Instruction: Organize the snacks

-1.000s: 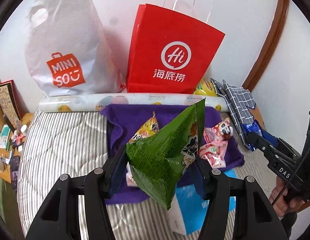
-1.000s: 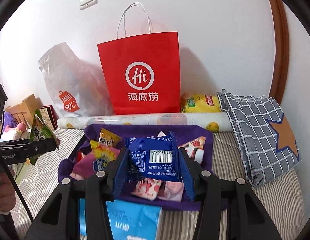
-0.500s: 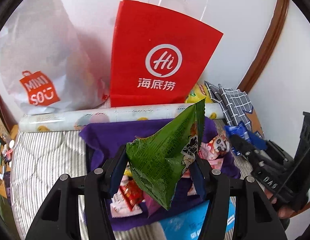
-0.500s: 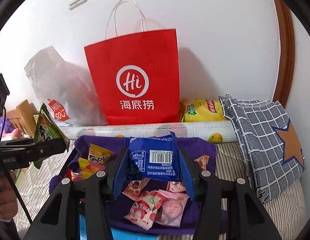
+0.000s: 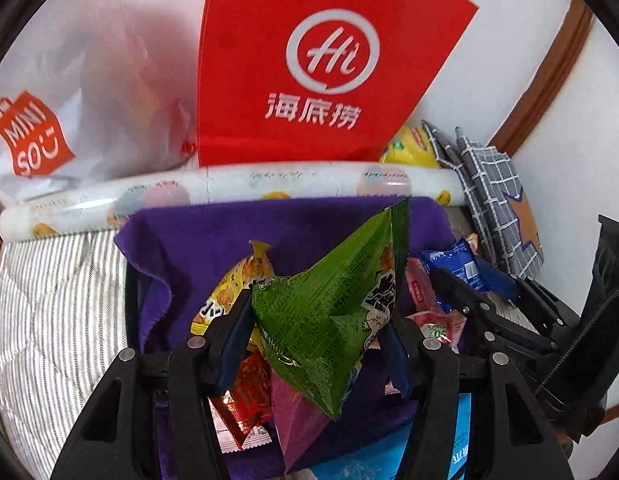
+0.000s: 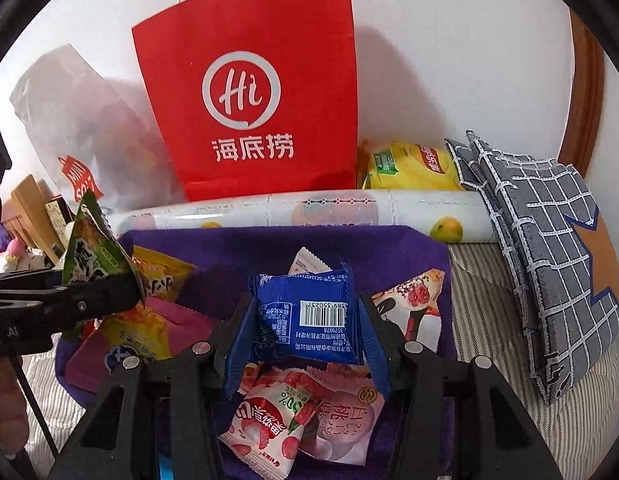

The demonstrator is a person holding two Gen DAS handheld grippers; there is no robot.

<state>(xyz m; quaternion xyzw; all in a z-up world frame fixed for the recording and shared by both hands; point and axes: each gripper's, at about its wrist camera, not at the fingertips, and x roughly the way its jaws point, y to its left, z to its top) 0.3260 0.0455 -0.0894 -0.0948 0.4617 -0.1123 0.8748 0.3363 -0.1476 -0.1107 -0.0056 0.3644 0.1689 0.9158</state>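
Note:
My left gripper [image 5: 315, 330] is shut on a green snack packet [image 5: 333, 312] and holds it above the purple cloth [image 5: 213, 240] with its pile of snacks. The packet also shows in the right wrist view [image 6: 95, 254]. My right gripper [image 6: 305, 320] is shut on a blue snack packet [image 6: 305, 316] with a barcode, held over pink packets [image 6: 293, 420] on the purple cloth [image 6: 389, 248]. The blue packet shows in the left wrist view [image 5: 453, 264] at the right. A red Hi paper bag [image 6: 253, 92] stands upright behind the cloth.
A white Miniso plastic bag [image 5: 69, 92] leans on the wall left of the red bag [image 5: 321, 64]. A printed roll [image 6: 349, 212] lies between the bags and the cloth. A yellow chip bag [image 6: 409, 166] and grey checked cushions [image 6: 549, 248] are at the right.
Both grippers have moved forward toward the red bag, each with its packet still held. The bag and the snack pile now look larger and closer.

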